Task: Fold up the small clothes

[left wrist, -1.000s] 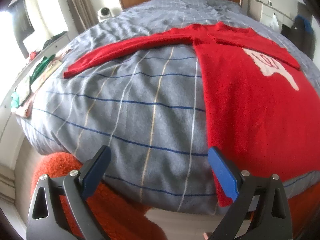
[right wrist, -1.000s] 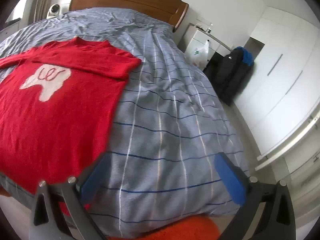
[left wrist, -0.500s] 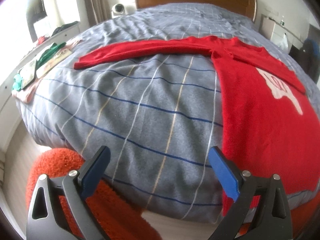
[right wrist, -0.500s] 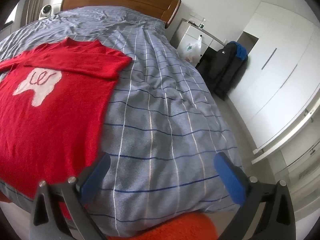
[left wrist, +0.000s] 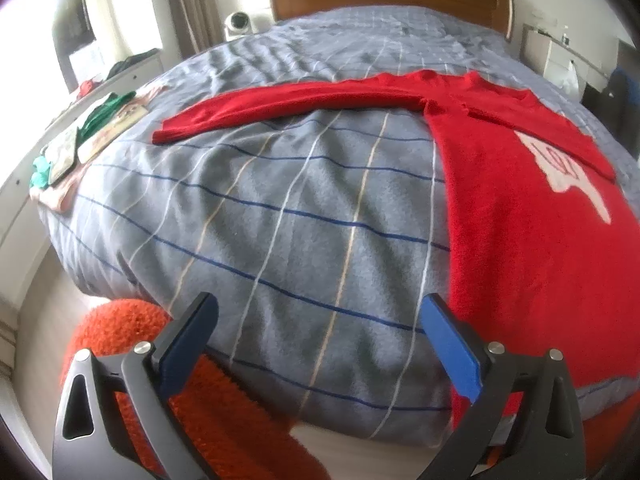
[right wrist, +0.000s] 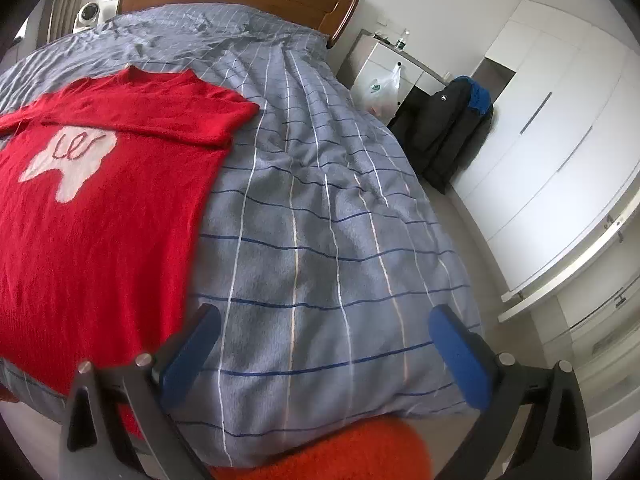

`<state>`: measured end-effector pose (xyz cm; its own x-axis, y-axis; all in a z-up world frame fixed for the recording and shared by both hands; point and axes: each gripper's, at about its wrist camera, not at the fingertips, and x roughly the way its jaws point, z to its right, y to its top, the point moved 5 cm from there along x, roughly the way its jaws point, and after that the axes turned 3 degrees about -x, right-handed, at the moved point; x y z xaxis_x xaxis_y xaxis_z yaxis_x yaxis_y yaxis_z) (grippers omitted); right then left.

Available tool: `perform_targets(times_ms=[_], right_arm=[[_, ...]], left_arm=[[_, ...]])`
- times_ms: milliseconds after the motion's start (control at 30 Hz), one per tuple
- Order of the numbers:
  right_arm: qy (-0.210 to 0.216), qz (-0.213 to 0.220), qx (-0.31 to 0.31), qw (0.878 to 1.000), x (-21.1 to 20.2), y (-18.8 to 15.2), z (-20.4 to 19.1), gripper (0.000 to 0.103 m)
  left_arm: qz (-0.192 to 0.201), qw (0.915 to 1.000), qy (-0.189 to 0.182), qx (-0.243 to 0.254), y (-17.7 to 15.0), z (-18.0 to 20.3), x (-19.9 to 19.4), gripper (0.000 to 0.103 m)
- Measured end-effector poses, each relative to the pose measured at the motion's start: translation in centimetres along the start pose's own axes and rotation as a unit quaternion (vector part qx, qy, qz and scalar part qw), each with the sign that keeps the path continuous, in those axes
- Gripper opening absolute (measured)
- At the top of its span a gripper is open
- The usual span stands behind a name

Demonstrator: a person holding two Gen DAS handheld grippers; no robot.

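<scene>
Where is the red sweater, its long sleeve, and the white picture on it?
red sweater (right wrist: 92, 240), right wrist view, middle of the body.
long sleeve (left wrist: 280, 104), left wrist view, mid-sleeve.
white picture (right wrist: 74, 156), right wrist view, centre of the patch.

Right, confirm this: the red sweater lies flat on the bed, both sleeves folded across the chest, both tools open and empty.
Not quite. In the left wrist view one sleeve is stretched straight out over the bed; only the other lies across the red sweater. The left tool and right tool are open and empty.
</scene>
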<state>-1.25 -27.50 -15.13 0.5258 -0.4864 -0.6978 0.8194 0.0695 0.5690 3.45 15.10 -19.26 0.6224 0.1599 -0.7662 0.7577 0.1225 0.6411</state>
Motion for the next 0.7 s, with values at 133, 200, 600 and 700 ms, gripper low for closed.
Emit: perform_targets(times_ms=[133, 200, 600, 700], right_arm=[[0.000, -0.002, -0.003, 1.000, 0.0, -0.1, -0.2, 0.102], [0.000, -0.003, -0.004, 1.000, -0.1, -0.2, -0.3, 0.102], [-0.001, -0.001, -0.005, 1.000, -0.3, -0.2, -0.3, 0.102], [0.000, -0.002, -0.005, 1.000, -0.3, -0.2, -0.3, 0.102]], left_arm=[[-0.004, 1.0000, 0.003, -0.003, 0.0, -0.2, 0.1, 0.101], [-0.005, 1.0000, 0.005, -0.004, -0.1, -0.3, 0.1, 0.101], [0.010, 0.9997, 0.021, -0.001, 0.1, -0.5, -0.4, 0.103], [0.025, 0.9992, 0.028, 0.011, 0.3, -0.1, -0.9, 0.103]])
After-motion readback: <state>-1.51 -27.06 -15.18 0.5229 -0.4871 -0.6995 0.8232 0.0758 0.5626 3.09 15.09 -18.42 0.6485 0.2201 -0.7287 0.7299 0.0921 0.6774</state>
